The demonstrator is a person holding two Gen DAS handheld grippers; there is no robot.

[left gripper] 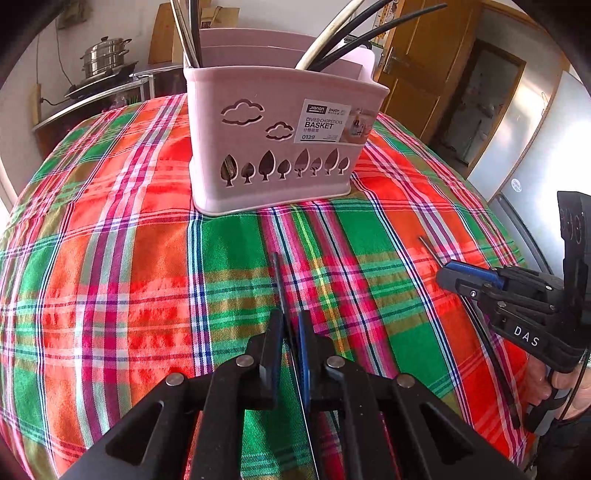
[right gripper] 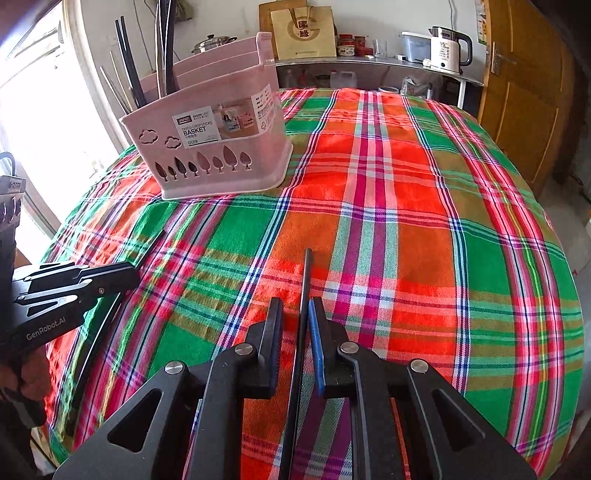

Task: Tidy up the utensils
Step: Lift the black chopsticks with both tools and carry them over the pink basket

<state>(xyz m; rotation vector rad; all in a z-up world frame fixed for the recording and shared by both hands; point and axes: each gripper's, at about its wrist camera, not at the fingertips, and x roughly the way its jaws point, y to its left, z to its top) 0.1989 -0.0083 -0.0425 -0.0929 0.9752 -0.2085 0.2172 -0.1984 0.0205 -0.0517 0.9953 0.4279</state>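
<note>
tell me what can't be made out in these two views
- Lower ends of the utensils in the pink basket: hidden by its wall in both views.
- Rear of the chopstick in the left gripper: hidden by the gripper body in the left wrist view.
- Rear of the chopstick in the right gripper: likewise in the right wrist view.
- Small print on the basket label: too small.

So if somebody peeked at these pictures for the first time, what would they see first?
Probably the bright red, green and orange checked tablecloth covering the whole table. Next, the pink basket with cloud and tree cut-outs standing at the far side, with dark chopsticks sticking out of the top. Up close, the left claw and the right claw each pinch one black chopstick, low over the cloth.
</note>
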